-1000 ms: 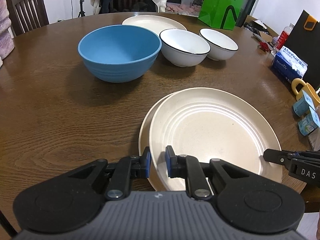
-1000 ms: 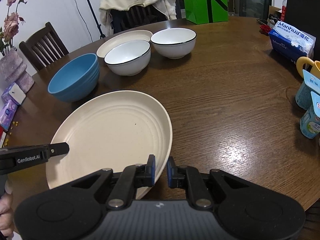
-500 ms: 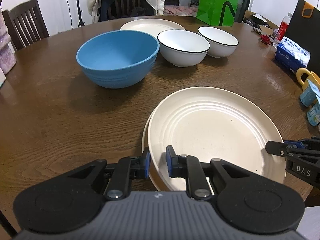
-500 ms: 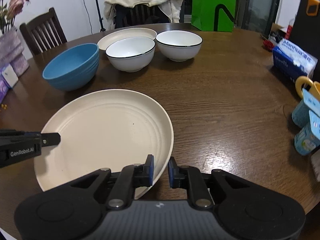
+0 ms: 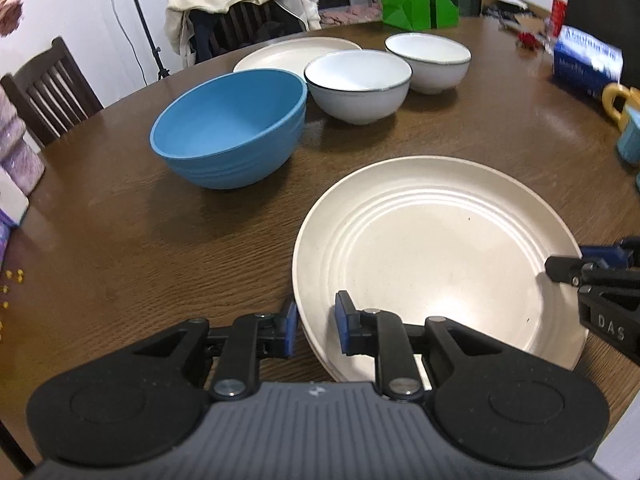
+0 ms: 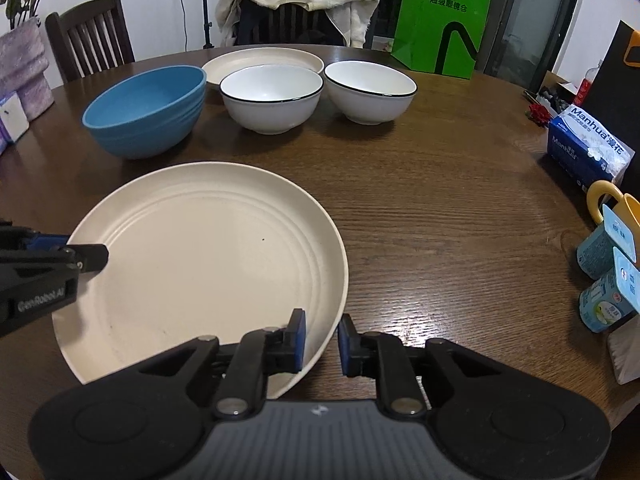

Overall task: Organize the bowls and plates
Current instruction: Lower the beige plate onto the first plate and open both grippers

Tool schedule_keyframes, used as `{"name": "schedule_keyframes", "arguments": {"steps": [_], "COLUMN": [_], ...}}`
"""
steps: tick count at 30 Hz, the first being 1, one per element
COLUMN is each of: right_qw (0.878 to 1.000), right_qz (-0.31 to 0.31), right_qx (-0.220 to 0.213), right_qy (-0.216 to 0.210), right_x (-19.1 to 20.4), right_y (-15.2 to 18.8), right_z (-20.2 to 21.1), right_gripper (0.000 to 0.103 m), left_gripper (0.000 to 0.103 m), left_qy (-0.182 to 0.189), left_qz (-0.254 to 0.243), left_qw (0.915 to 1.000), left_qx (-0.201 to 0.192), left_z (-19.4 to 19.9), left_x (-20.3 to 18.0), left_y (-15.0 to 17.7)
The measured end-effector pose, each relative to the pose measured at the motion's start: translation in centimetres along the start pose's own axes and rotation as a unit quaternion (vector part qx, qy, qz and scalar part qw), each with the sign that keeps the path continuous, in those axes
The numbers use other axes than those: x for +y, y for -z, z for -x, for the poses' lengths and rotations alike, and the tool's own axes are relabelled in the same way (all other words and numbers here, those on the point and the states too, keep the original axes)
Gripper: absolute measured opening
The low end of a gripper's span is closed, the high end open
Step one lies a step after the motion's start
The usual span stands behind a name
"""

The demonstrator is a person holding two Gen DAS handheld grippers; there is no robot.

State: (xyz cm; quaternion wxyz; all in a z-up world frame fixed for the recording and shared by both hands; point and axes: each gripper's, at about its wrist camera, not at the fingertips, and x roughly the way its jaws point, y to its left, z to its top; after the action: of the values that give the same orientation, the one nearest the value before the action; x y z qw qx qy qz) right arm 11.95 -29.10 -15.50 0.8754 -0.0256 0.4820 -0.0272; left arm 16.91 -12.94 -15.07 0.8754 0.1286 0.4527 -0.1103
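Note:
A cream plate (image 5: pixel 436 248) lies on another cream plate at the near side of the round wooden table (image 5: pixel 132 240); it also shows in the right wrist view (image 6: pixel 208 256). My left gripper (image 5: pixel 313 326) straddles its near left rim with the jaws slightly apart. My right gripper (image 6: pixel 322 338) straddles its near right rim, jaws also slightly apart. Behind stand a blue bowl (image 5: pixel 232 128), two white bowls (image 5: pixel 358 84) (image 5: pixel 428 60) and a third cream plate (image 5: pixel 292 54).
A tissue pack (image 6: pixel 588 148), a yellow mug (image 6: pixel 608 200) and two small cartons (image 6: pixel 608 272) stand at the right edge. A green bag (image 6: pixel 444 20) and chairs (image 6: pixel 92 36) are behind the table. A purple vase (image 6: pixel 24 64) stands at the left.
The top plate has come down and now lies almost square on the lower one. Both grippers' jaws have opened a little around its rim.

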Motion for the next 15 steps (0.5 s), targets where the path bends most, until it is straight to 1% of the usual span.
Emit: {"name": "schedule_keyframes", "arguments": {"steps": [7,12,14,15], "right_qw": [1.0,1.0,1.0,1.0], "right_qz": [0.001,0.003,-0.001,-0.004], "right_qx": [0.002,0.0,-0.001,0.001], "right_qy": [0.007,0.011,0.009,0.007], "right_x": [0.19,0.35,0.33,0.21], "right_y": [0.11,0.13,0.13,0.17], "right_z": [-0.4,-0.55,-0.53,-0.5], "right_gripper": [0.016,0.016,0.016,0.017], "left_gripper": [0.02,0.02,0.023,0.03], "left_qy": [-0.009,-0.008,-0.007,-0.006], "left_qz": [-0.019,-0.017,-0.014,-0.012], "left_qw": [0.9998,0.9998,0.9998,0.9998], "left_qx": [0.007,0.011,0.013,0.013], "left_z": [-0.47,-0.68,-0.63,-0.56], "left_x": [-0.41,-0.43,-0.31,-0.23], "left_y": [0.3,0.21,0.17,0.16]}}
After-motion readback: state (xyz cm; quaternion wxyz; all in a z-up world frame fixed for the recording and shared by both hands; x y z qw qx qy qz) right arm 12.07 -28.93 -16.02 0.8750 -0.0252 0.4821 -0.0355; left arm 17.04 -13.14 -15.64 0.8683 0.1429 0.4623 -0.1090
